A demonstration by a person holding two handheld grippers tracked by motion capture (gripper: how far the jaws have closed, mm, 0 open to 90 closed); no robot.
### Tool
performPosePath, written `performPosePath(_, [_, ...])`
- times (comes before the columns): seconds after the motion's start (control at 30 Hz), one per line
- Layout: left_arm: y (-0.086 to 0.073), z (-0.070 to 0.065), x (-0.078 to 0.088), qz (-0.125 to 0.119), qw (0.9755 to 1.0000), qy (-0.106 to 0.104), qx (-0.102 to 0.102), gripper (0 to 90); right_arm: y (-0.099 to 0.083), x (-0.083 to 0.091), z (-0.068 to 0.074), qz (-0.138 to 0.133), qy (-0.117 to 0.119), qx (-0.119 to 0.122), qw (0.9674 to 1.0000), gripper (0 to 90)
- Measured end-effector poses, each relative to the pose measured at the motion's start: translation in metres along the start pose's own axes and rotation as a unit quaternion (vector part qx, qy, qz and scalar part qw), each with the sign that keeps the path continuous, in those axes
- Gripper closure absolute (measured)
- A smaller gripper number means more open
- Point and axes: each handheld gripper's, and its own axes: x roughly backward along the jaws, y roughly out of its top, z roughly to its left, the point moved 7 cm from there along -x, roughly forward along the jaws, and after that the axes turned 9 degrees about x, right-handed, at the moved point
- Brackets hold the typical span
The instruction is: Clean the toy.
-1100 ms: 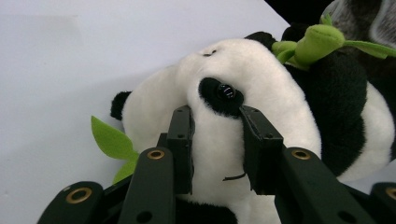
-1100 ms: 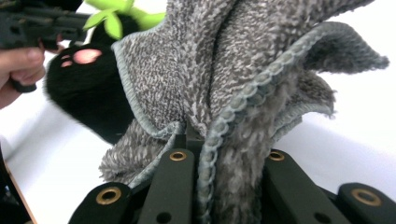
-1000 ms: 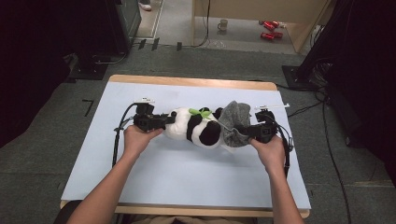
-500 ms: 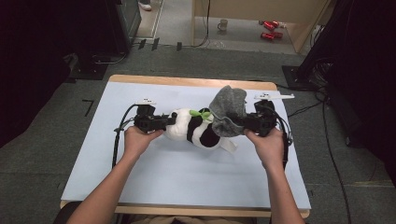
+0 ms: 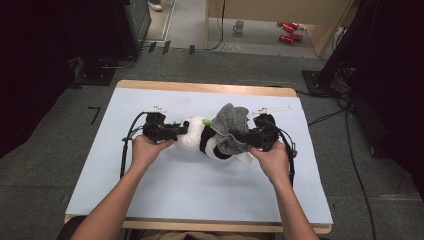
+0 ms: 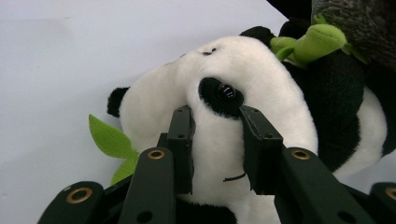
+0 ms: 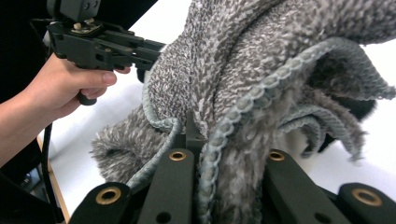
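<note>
A black-and-white plush panda [image 5: 192, 139] with green leaves lies on its side in the middle of the light mat [image 5: 200, 195]. My left gripper [image 5: 181, 131] comes in from the left and is shut on the panda's head [image 6: 243, 93], its jaws squeezing the white fur just below the eye. My right gripper [image 5: 241, 138] comes in from the right and is shut on a grey knitted cloth [image 5: 231, 122]. The cloth [image 7: 261, 60] is bunched up over the panda's body and hides the right jaw tips. The left gripper [image 7: 140, 51] also shows beyond the cloth in the right gripper view.
The mat covers a wooden table whose edge [image 5: 200, 88] shows at the far side. On the floor beyond stand a mug [image 5: 239, 26] and red objects [image 5: 286, 31]. Cables [image 5: 350, 150] trail off the table's right side.
My right gripper has carried the grey cloth up and leftward, from beside the panda's rear to over its body. The left gripper has kept its hold on the head.
</note>
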Motion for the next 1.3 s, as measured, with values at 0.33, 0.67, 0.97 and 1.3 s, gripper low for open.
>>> performPosePath(0.33, [0.004, 0.0, 0.0, 0.004, 0.9999, -0.011, 0.001, 68.5, -0.013, 0.008, -0.019, -0.01, -0.005, -0.029, 0.9995, 81.9])
performPosePath(0.67, [0.008, 0.001, 0.003, 0.008, 0.9985, -0.042, 0.034, 74.5, -0.009, 0.041, -0.033, -0.028, -0.049, -0.048, 0.9972, 82.0])
performPosePath(0.97, [0.007, -0.015, 0.009, 0.016, 0.9996, -0.019, 0.011, 76.0, 0.022, 0.039, 0.027, -0.045, -0.013, 0.02, 0.9987, 81.9])
performPosePath(1.3, [0.004, -0.007, 0.009, 0.008, 0.9999, -0.005, 0.008, 72.7, -0.011, -0.027, 0.043, 0.045, -0.011, 0.052, 0.9976, 82.0])
